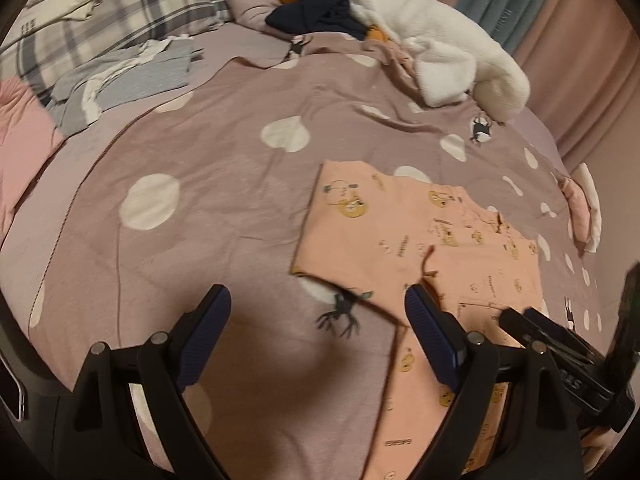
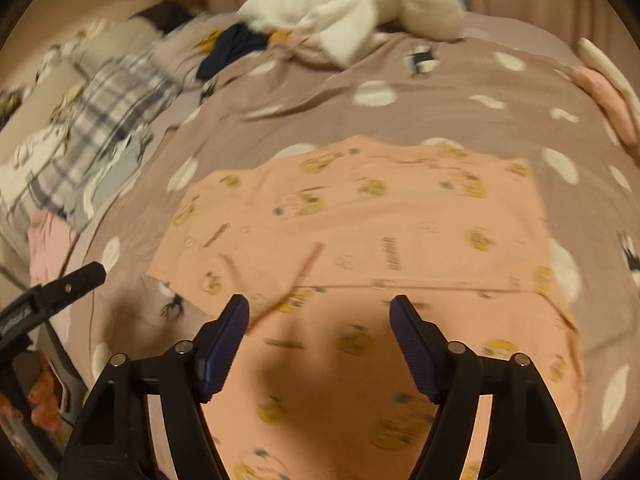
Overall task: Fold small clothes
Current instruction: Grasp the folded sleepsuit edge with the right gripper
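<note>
A small peach garment [image 1: 436,240] with yellow cartoon prints lies flat on the mauve bedspread [image 1: 200,152], partly folded. My left gripper [image 1: 318,300] is open and empty, hovering over the bedspread at the garment's left edge, its right finger above the cloth. My right gripper [image 2: 320,312] is open and empty above the garment [image 2: 360,220], which fills the middle of the right wrist view. The right gripper's black body shows in the left wrist view [image 1: 560,344]; the left gripper's finger shows at the left of the right wrist view [image 2: 60,288].
A white fluffy blanket [image 1: 440,52] and a dark navy garment [image 1: 316,12] lie at the far end of the bed. Grey and white clothes [image 1: 132,76], a plaid pillow [image 1: 120,8] and pink cloth [image 1: 20,140] lie at the left. Pink curtains [image 1: 580,60] hang behind.
</note>
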Available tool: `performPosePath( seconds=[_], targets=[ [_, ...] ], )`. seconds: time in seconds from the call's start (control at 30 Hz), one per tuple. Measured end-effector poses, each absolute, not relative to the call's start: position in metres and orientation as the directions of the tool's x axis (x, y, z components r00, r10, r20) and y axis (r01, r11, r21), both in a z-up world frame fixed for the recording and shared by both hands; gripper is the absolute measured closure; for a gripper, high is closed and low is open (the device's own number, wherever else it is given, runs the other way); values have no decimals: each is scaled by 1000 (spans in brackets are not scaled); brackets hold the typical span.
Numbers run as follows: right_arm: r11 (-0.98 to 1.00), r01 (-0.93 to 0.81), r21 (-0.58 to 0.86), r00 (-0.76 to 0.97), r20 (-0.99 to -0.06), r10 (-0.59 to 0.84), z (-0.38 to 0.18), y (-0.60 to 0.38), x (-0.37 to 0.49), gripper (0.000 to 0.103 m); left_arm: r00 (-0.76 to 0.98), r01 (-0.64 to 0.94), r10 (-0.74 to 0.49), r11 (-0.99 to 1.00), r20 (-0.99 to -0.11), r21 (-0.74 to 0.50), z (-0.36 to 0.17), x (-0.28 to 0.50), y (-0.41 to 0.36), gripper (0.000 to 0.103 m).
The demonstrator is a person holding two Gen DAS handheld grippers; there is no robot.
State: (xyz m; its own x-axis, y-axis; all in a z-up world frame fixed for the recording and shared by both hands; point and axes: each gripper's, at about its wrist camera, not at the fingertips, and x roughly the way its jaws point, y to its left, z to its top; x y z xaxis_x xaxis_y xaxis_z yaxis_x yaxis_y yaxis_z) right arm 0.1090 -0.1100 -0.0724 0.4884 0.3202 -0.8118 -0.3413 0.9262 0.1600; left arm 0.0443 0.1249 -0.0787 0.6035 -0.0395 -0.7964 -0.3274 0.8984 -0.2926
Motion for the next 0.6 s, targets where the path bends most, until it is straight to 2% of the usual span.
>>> performPosePath(
  seconds=[0.17,0.23,0.3,0.33,0.37,0.4,0.6],
  targets=[
    [901,-413,132,423,-848,319,-89,-65,122,36,596,-346,-34,891,-802,-294,-82,40,131,14],
    [895,-434,102,409,-863,296,-99,-50,126,46,594,-350,-36,888,-804,-299,-83,39,133,14],
    [898,-436,62,410,-874,260,-108,-43,129,69,590,-354,-38,886,-807,-300,-84,38,134,14],
    [902,-430,40,420,-876,239,-111,-43,131,75,589,-354,-39,885,-807,-301,-84,38,135,14],
    [904,-427,31,430,-872,233,-110,-44,131,87,589,-352,-40,886,-807,-301,-85,37,134,14],
    [904,-426,37,442,-863,243,-107,-49,130,91,589,-349,-41,888,-807,-300,-85,37,134,14],
    [930,-339,140,528,-790,312,-78,-97,121,93,583,-344,-46,891,-811,-298,-89,42,131,14]
  ],
)
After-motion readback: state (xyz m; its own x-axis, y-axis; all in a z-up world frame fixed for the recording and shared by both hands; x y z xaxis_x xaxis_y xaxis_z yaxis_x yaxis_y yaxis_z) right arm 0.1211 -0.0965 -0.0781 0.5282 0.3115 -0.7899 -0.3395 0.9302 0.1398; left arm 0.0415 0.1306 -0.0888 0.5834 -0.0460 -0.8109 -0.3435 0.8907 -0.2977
